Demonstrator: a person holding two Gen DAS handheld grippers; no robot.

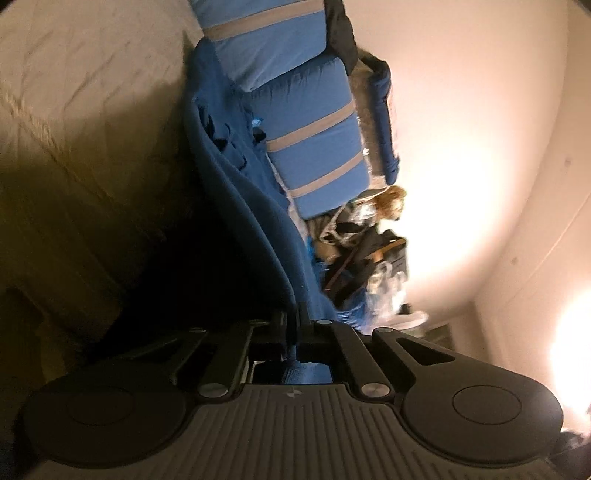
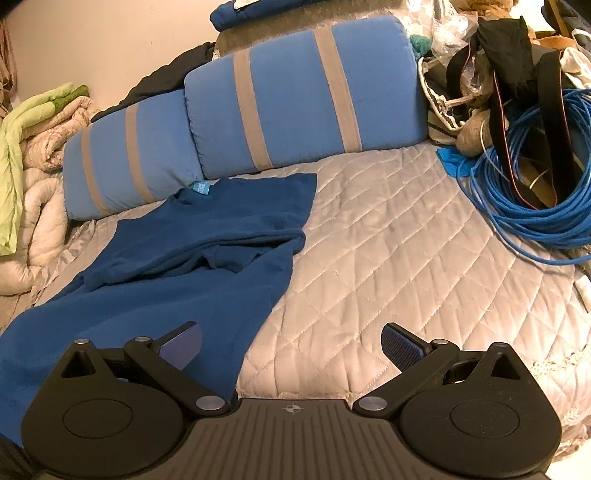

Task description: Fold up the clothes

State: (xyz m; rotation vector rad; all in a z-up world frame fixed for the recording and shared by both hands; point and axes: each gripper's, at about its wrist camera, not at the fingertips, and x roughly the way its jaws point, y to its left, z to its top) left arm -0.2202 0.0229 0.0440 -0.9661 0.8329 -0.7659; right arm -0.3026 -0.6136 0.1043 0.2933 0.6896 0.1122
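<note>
A dark blue T-shirt (image 2: 192,243) lies crumpled on the quilted bed cover (image 2: 388,258), its collar with a light blue tag toward the pillows. My right gripper (image 2: 291,343) hovers open over the shirt's near right edge; the left pad (image 2: 183,347) is above the cloth and the right pad (image 2: 399,350) above the quilt. The left wrist view is rolled on its side. There the same T-shirt (image 1: 236,192) rises in a taut fold into my left gripper (image 1: 295,325), whose fingers are shut on the cloth.
Two blue bolster pillows with grey stripes (image 2: 295,99) lie behind the shirt. A coil of blue cable (image 2: 535,206) with black straps and bags fills the right side. Green and beige bedding (image 2: 26,147) is heaped at the left. A folded blue garment (image 2: 258,14) lies behind the pillows.
</note>
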